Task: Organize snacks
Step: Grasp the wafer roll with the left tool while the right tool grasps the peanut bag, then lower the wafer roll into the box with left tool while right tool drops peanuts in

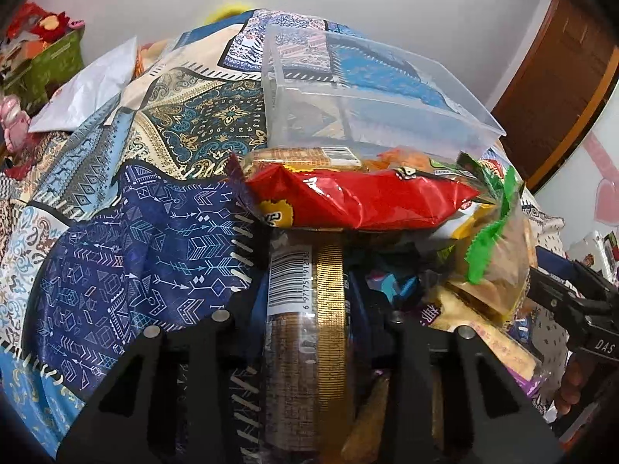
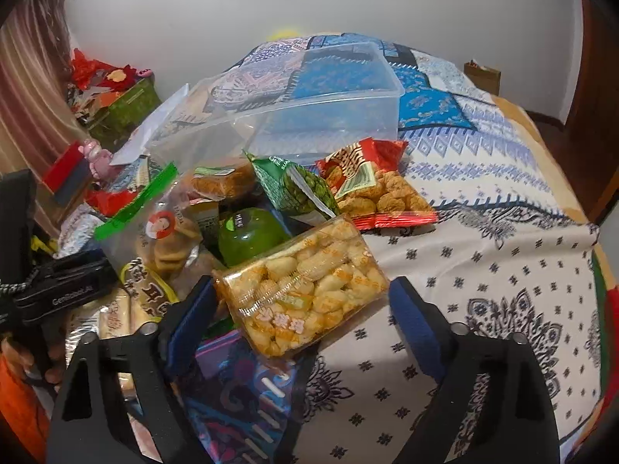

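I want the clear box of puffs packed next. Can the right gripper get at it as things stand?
Probably yes. The right gripper is open, with the box of puffs lying on top of the pile between its fingers; nothing covers it.

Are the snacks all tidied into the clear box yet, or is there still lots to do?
Barely started. The clear box looks empty. The left claw is closed on a gold-striped packet. The right claw is open around the clear pack of puffs, not squeezing it. The red chip bag, green pouch and others lie in a pile.
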